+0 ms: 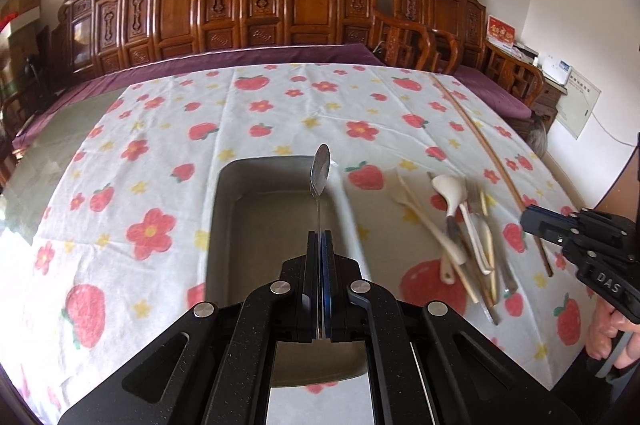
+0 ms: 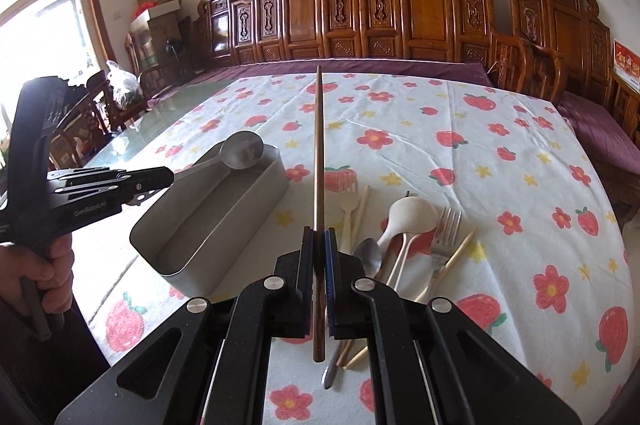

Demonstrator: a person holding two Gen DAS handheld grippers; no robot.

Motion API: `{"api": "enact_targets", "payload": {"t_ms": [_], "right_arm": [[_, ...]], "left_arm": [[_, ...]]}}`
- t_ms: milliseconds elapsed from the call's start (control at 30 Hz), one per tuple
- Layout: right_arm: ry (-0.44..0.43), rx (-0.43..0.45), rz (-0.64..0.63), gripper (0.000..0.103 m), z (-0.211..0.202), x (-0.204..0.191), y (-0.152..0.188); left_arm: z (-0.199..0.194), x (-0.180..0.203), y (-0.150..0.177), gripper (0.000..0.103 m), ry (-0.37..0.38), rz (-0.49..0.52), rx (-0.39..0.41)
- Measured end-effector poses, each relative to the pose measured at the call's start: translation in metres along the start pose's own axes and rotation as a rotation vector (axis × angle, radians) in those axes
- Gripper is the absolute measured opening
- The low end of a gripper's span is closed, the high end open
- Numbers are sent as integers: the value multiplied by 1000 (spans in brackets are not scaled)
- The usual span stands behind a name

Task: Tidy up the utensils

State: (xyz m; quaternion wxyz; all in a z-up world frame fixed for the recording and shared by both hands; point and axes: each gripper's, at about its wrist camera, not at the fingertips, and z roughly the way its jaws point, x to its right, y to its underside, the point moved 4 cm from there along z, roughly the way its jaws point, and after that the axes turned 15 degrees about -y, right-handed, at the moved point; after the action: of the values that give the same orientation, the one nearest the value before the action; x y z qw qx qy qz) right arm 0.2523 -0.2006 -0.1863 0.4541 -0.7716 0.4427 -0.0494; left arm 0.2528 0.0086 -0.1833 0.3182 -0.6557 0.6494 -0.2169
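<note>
My left gripper (image 1: 320, 237) is shut on the handle of a metal spoon (image 1: 321, 171) and holds it above the grey metal tray (image 1: 276, 201). In the right wrist view the left gripper (image 2: 170, 177) holds the spoon (image 2: 242, 151) over the tray (image 2: 256, 193). My right gripper (image 2: 319, 235) is shut on a long brown wooden chopstick (image 2: 319, 145) that points away over the table. It also shows in the left wrist view (image 1: 480, 141), held by the right gripper (image 1: 524, 219). A pile of utensils (image 2: 400, 237) lies right of the tray: a pale spoon, forks, pale chopsticks.
The table has a white cloth with strawberries and flowers (image 1: 160, 145). A carved wooden bench with a purple cushion (image 1: 280, 9) runs along the far side. Bare glass tabletop (image 2: 132, 141) shows to the left of the cloth.
</note>
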Motion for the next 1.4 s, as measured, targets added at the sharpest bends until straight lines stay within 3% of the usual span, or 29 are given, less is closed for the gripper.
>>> {"api": "enact_targets", "payload": {"t_ms": [300,733,1100,1400], "right_arm": [[15,-43,-9,6,20,-19,3],[-37,-72,40,6,39,-49,-9],[-109,-111,132,6,79,-82,-22],[-95,-180,209,6,128,-93,-16]], "left_arm": [[33,-25,13,1,-87,11,-69],[56,-28,19,1,-53,-19,-149],[21,-62,0,1,-41,-57,-57],[4,-98,-12,1,-53,-101,-8]]}}
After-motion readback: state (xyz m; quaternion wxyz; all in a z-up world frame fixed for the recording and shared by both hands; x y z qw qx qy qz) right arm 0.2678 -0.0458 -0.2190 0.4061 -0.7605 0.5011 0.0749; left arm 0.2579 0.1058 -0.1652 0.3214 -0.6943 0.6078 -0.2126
